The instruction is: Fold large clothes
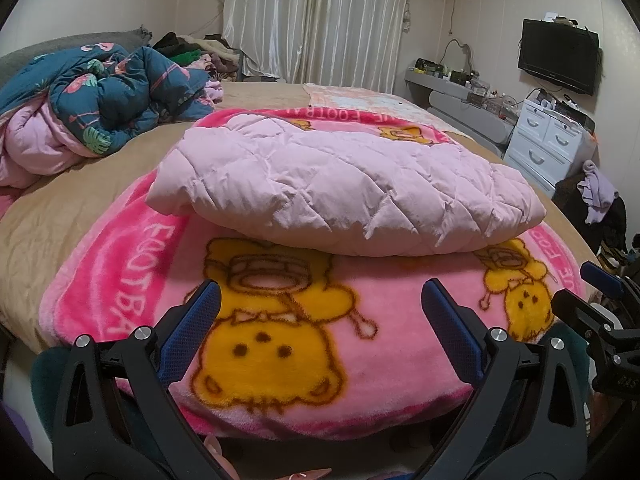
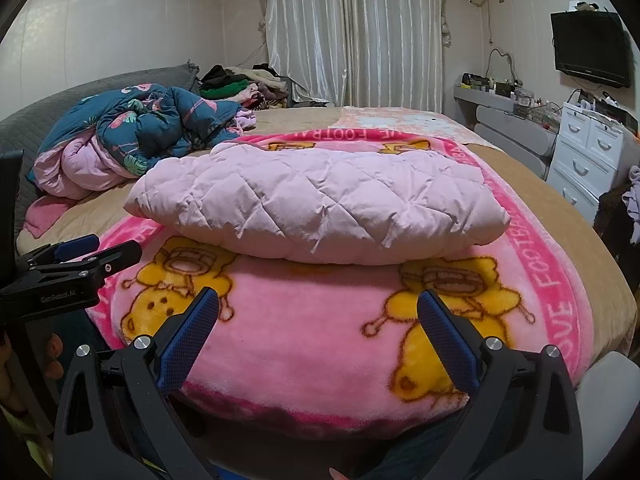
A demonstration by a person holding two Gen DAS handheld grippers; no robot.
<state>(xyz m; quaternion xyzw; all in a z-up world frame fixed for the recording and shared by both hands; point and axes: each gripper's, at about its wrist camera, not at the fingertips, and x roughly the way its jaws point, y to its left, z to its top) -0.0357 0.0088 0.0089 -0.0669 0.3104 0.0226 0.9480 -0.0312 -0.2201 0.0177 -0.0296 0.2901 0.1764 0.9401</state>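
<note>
**Pink quilted garment folded on blanket, both grippers empty**

Blue-padded fingers of the left gripper (image 1: 320, 300) stand spread wide with nothing between them. The jaws hang over the near edge of a pink fleece blanket (image 1: 380, 344) printed with yellow cartoon figures. The right gripper (image 2: 318, 308) is likewise spread wide and empty, over the same near edge. In the left wrist view the right gripper appears at the right of the jaws; in the right wrist view the left gripper appears at the left of the jaws, just beside the blanket's border.

Directly ahead of both sets of jaws, apart from the fingertips, lies the pale pink quilted garment (image 1: 340, 192). It is folded into a thick, rounded bundle and rests on the blanket, with its folded edge facing the grippers. No finger touches it.

The blanket lies on a tan sheet (image 1: 80, 220) covering the bed.

Further ahead and to the left of the jaws sits a crumpled teal quilt (image 1: 120, 92) with a flamingo print and pink lining. Beyond it, a pile of assorted clothes (image 2: 248, 84) is heaped near the pale curtains (image 2: 356, 32).

Far to the right of the jaws stand a white drawer unit (image 2: 588, 156) and a wall-mounted television (image 2: 592, 48).
</note>
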